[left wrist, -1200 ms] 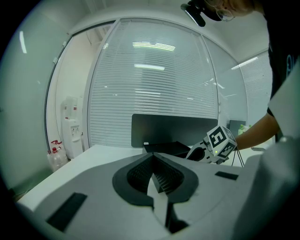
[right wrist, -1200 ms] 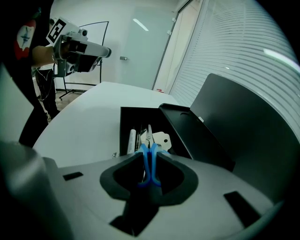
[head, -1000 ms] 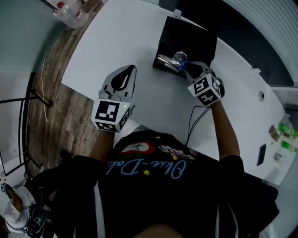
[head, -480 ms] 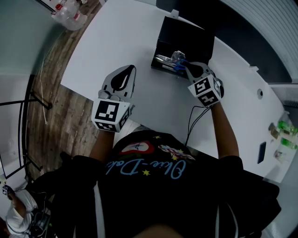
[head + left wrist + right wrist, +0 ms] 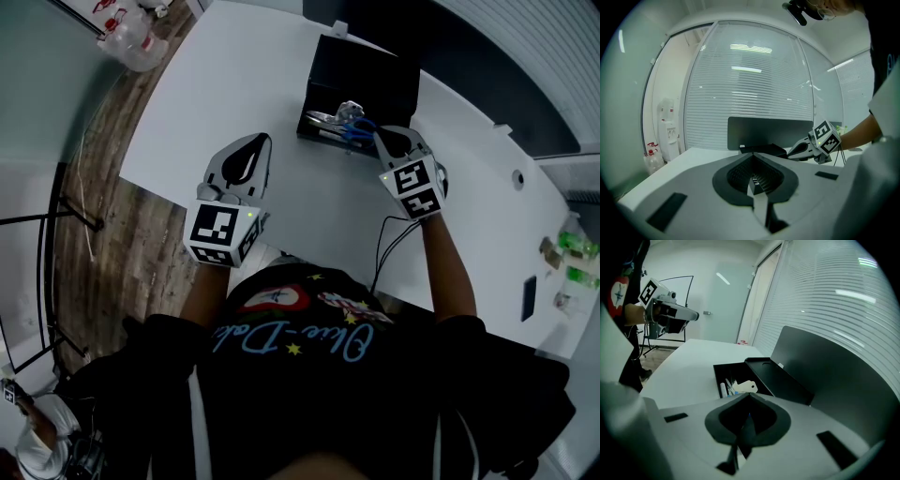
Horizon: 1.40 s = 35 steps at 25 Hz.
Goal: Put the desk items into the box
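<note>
Apparently the job is close to done. The one black box (image 5: 370,80) sits open at the far side of the white tabletop (image 5: 234,84), its lid laid back, and the desk items lie inside its tray. In the right gripper view I count one white pen-like stick (image 5: 723,390) and one pale tag-shaped piece (image 5: 746,387). The head view adds something with blue grips (image 5: 356,127) among shiny metal parts. That makes at least three things, though the pile is too tangled for an exact count. I see no loose desk item lying on the tabletop between me and the box.

I have two tongs. The right tongs (image 5: 380,138) hang at the box's near edge, just above the items, closed tight with nothing I can make out between them. The left tongs (image 5: 262,141) hover over bare tabletop, well apart from the box, also closed and empty.

I judge that perhaps only folding the lid down is left. That changes if the small things (image 5: 574,255) at the far right edge belong to the task, and they are too small for me to tell.
</note>
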Each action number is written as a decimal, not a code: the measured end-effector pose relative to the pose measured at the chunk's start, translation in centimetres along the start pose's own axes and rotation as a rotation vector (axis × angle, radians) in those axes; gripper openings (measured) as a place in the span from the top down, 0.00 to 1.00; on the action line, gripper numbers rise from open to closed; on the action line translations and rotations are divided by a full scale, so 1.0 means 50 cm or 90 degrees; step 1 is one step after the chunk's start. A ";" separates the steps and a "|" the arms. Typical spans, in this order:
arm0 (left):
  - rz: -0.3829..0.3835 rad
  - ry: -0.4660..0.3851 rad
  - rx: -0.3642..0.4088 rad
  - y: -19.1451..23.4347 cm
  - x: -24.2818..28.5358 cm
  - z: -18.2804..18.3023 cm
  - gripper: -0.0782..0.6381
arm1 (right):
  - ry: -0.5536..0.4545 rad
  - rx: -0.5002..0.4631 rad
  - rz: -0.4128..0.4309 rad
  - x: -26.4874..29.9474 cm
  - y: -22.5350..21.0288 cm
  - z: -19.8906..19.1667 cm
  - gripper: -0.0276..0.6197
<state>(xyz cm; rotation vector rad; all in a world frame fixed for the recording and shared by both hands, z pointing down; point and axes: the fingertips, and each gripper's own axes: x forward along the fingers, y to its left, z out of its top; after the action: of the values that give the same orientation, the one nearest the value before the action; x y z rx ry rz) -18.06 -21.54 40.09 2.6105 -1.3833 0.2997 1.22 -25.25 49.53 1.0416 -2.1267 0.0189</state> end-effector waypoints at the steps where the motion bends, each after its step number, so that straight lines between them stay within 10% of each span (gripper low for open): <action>1: -0.003 -0.001 0.001 -0.003 0.000 0.001 0.88 | -0.005 0.006 -0.007 -0.007 -0.003 0.001 0.95; 35: -0.059 -0.053 0.045 -0.102 -0.053 0.049 0.88 | -0.195 0.177 -0.133 -0.238 0.008 0.066 0.95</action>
<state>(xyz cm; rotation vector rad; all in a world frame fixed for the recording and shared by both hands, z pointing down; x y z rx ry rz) -15.07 -17.20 36.74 2.7651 -1.2935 0.2339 3.44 -18.05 39.75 1.5091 -2.3197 0.0580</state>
